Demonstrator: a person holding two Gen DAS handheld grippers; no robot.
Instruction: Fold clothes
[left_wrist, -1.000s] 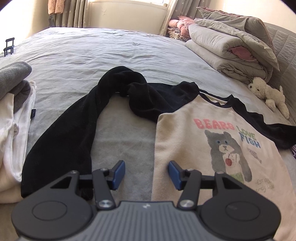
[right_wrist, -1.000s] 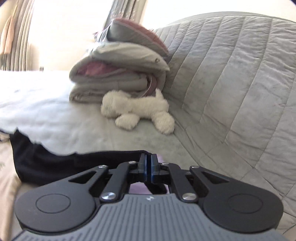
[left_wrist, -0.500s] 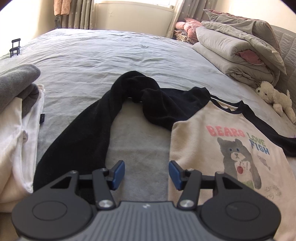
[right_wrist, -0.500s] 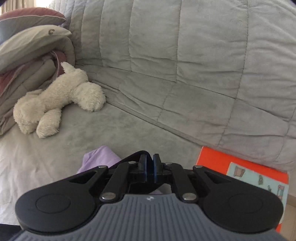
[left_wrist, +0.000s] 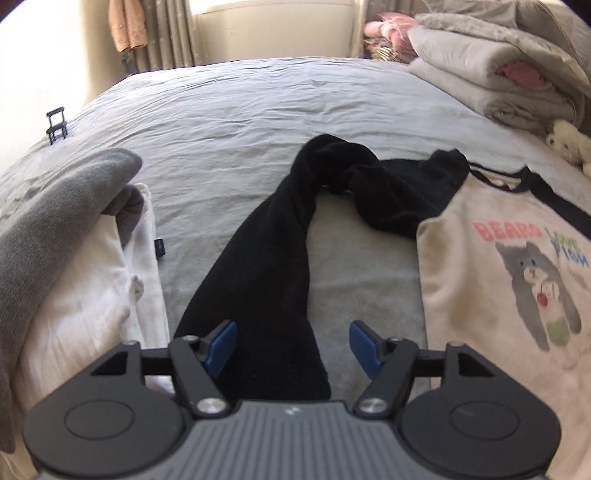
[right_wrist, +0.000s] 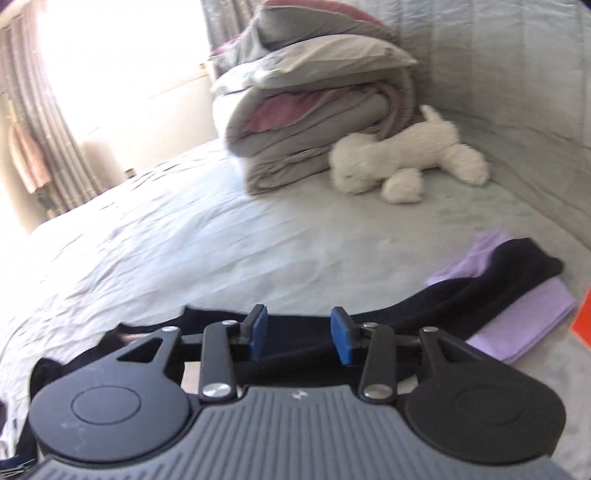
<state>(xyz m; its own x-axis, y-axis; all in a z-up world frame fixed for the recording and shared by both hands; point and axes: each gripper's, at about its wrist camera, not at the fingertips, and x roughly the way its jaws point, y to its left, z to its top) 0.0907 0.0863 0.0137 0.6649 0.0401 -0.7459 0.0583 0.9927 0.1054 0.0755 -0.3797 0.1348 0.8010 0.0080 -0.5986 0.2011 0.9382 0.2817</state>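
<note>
The cream sweatshirt (left_wrist: 480, 280) with black sleeves lies flat on the grey bed (left_wrist: 258, 122), and both the left tongs (left_wrist: 293, 347) and the right tongs (right_wrist: 298, 334) are opening above a sleeve, gripping nothing.

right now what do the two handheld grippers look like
Both look alike. The left gripper and right gripper each have a ribbed grey body, two round black discs at the sides, black linkage arms with silver screws, and blue pads on the fingers. No cables, hands or sleeves show.
</note>
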